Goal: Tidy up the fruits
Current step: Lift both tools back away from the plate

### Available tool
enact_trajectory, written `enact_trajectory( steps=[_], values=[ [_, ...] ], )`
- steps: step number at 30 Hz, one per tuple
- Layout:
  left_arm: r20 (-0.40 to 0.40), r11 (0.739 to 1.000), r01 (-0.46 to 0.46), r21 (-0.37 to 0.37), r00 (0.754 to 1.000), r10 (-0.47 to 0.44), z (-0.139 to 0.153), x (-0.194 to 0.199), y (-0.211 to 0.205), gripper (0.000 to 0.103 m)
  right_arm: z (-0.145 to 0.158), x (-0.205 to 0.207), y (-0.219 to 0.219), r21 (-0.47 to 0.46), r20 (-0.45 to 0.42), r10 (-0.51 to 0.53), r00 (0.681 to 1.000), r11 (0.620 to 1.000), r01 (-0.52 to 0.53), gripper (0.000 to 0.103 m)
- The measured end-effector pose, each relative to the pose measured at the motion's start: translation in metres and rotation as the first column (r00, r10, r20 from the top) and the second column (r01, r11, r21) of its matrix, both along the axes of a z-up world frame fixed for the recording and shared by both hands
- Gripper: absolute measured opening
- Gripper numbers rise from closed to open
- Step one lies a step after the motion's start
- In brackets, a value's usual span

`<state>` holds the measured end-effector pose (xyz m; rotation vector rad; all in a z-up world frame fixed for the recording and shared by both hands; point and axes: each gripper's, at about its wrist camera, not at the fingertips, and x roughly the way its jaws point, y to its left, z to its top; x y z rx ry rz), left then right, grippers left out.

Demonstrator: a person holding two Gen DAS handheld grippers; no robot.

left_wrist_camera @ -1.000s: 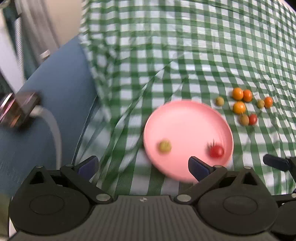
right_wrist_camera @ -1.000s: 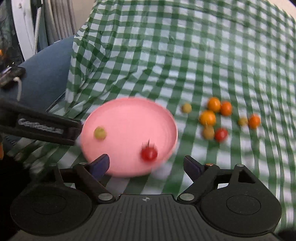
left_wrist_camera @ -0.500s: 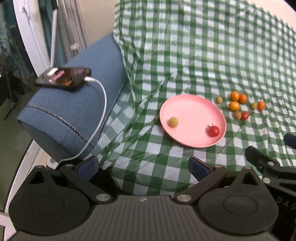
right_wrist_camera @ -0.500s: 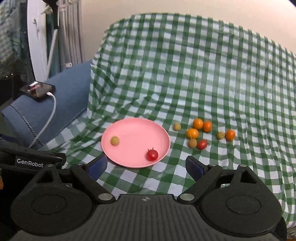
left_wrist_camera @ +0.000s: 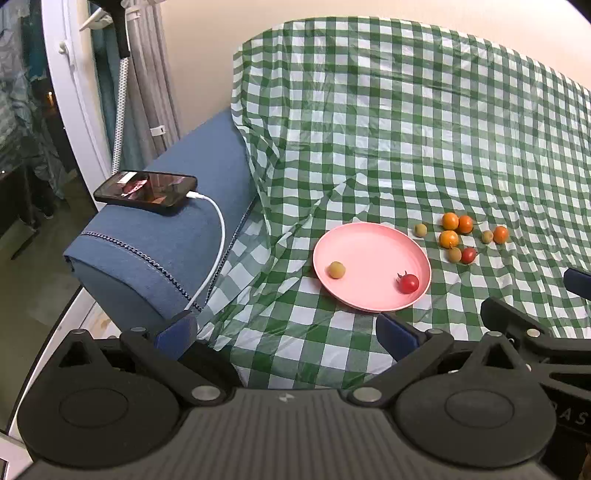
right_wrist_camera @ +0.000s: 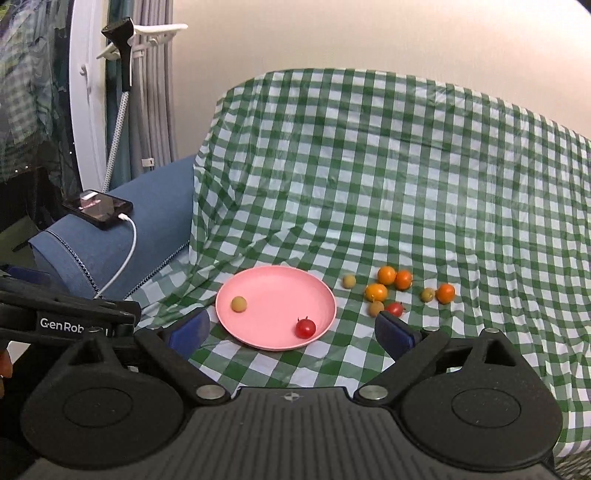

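Fruit sits sorted in part: a red tomato point(right_wrist_camera: 305, 328) and a green one point(right_wrist_camera: 239, 304) lie on the pink plate point(right_wrist_camera: 275, 295). Both claws, left point(left_wrist_camera: 284, 332) and right point(right_wrist_camera: 291, 330), gape wide and hold nothing, the right's jaws having just opened.

A plain cream-coloured wall point(right_wrist_camera: 369, 33) rises behind a sofa draped in a green-and-white checked plastic cloth point(right_wrist_camera: 388, 177). The sofa's blue fabric armrest point(left_wrist_camera: 155, 243) stays uncovered; a black smartphone point(left_wrist_camera: 146, 187) lies on it, plugged into a white charging cable point(left_wrist_camera: 218, 236). Left of it hang grey pleated curtains point(right_wrist_camera: 155, 74) beside a white curved frame point(right_wrist_camera: 83, 92). The floor point(left_wrist_camera: 33, 280) below is dark.
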<state>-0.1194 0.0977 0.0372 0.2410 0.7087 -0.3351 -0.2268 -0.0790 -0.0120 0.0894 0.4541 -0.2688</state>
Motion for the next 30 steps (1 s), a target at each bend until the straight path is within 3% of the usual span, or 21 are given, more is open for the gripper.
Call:
enact_trajectory(
  steps=[30],
  values=[
    [-0.004,1.000,-0.004,0.000,1.000,0.004,0.0013,-0.0011,0.0082,0.103,0.0019,-0.0033,0.0040,0.002,0.002,-0.005,1.000,1.000,0.005,0.097]
  ],
)
